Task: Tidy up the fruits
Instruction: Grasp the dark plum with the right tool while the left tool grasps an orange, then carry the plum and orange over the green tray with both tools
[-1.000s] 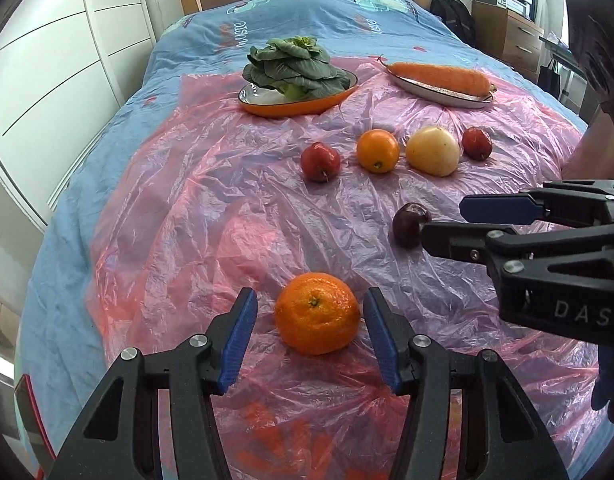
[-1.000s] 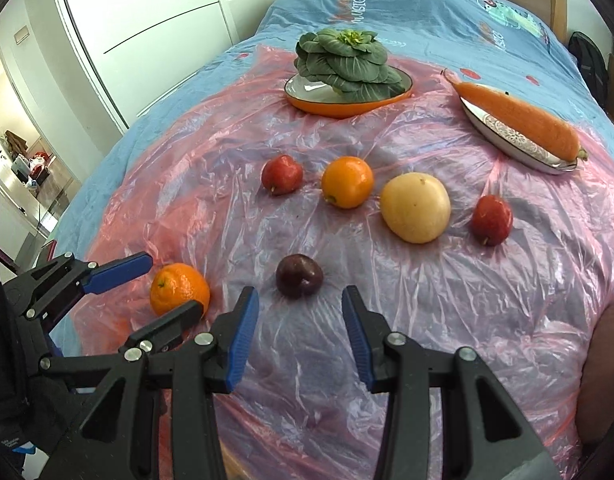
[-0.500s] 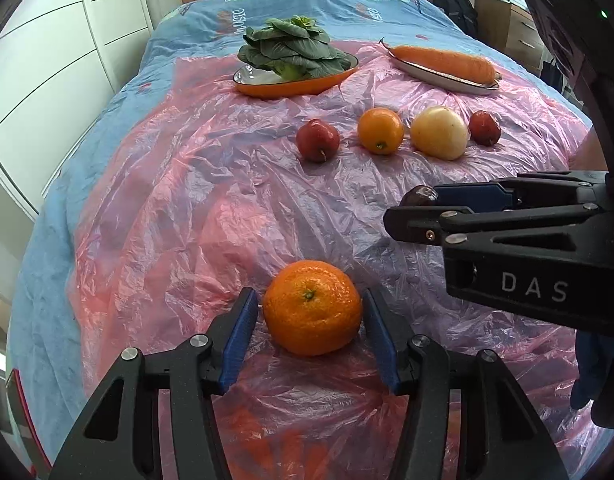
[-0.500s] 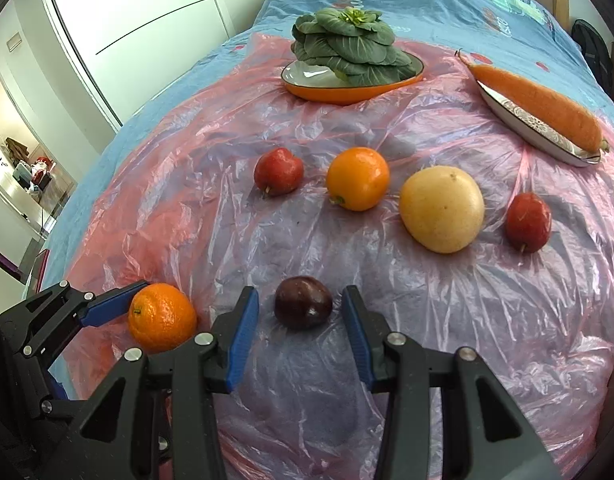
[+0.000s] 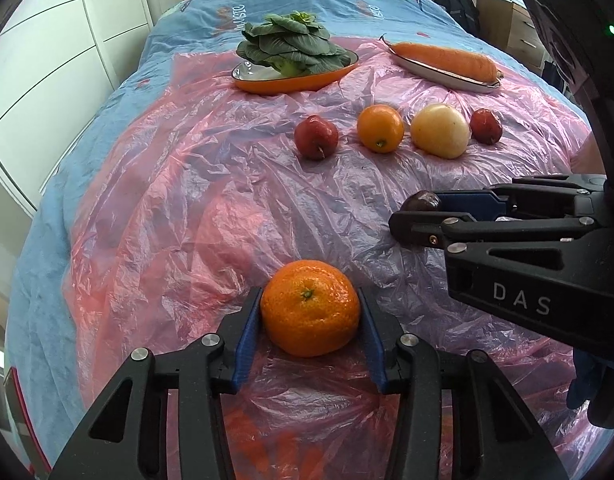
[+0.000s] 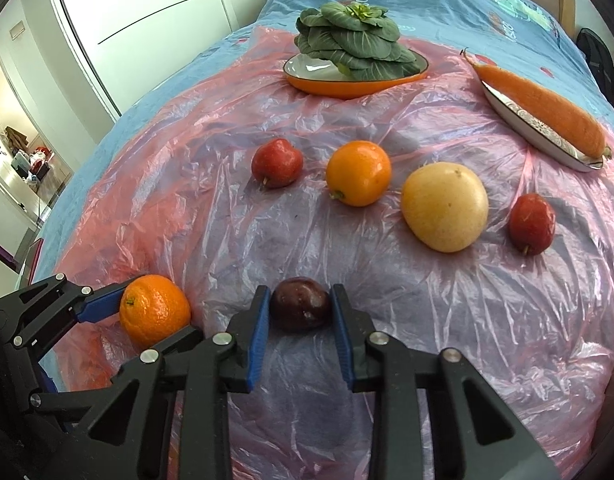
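Note:
A mandarin (image 5: 310,308) lies on the pink plastic sheet (image 5: 195,216) over the bed. My left gripper (image 5: 310,296) is closing, and its blue pads touch both sides of the mandarin. To its right a dark plum (image 6: 301,306) sits between the pads of my right gripper (image 6: 301,300), which is shut on it. In the left wrist view the right gripper (image 5: 421,212) comes in from the right and mostly hides the plum (image 5: 421,200). Further back a row holds a red apple (image 6: 277,162), an orange (image 6: 358,172), a yellow fruit (image 6: 445,206) and a small red fruit (image 6: 531,222).
At the back an orange dish (image 6: 355,86) carries leafy greens (image 6: 351,40), and a carrot (image 6: 543,108) lies on a long plate (image 6: 547,144). White wardrobe doors (image 6: 147,12) stand left of the bed. A wooden nightstand (image 5: 511,28) is at the far right.
Both grippers sank over their fruits and the jaws narrowed. The left pads now touch the mandarin and the right pads have shut on the plum.

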Demonstrator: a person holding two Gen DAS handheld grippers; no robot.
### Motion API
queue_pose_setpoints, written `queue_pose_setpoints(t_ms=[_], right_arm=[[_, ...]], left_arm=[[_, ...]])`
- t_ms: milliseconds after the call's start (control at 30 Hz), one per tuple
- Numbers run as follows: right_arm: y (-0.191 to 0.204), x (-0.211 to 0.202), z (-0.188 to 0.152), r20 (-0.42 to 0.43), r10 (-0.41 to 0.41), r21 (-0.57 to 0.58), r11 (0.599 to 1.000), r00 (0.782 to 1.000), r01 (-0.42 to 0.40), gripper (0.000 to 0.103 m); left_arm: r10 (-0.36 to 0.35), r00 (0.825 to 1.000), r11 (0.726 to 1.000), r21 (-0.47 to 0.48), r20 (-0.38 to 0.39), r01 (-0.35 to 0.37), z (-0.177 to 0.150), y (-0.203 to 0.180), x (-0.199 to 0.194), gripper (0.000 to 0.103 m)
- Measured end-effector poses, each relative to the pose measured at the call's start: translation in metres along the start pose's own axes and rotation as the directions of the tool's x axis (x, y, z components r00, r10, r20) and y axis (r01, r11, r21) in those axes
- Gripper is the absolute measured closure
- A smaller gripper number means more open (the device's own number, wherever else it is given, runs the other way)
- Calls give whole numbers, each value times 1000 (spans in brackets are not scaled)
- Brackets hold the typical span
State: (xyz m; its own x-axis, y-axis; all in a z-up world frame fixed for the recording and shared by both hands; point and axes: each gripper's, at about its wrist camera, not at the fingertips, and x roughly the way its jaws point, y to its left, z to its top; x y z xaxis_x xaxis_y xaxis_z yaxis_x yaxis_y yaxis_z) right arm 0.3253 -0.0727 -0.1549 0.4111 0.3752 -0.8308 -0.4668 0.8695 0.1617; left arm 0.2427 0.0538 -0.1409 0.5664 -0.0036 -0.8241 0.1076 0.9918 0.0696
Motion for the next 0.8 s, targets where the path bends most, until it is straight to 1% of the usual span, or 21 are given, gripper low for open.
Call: queue_pose_setpoints(t_ms=[267,400,533,667,800], right_arm=[[3,-8,1,17,-4,-21,1000,1000,4,64],[7,-20,4,39,4,-29,1000,999,-3,64],[10,-37,4,58,8,-36,999,998,-6,64],[8,-55,-1,68,3,-31,1000,998,-1,64],[1,-72,-17,52,-5,-24,1000,999,6,64]], left_arm=[[4,1000,1000,-16,18,-4,-1,0,-8,63],[0,999,1000,-19,35,1,-1,-1,-17,63],[6,998,1000,3,57,-6,-1,-4,-30,63],[2,998,1000,15,57,-3,-1,-7,-40,63],[-1,999,999,40,51,-1,-2,-16,-49,63]])
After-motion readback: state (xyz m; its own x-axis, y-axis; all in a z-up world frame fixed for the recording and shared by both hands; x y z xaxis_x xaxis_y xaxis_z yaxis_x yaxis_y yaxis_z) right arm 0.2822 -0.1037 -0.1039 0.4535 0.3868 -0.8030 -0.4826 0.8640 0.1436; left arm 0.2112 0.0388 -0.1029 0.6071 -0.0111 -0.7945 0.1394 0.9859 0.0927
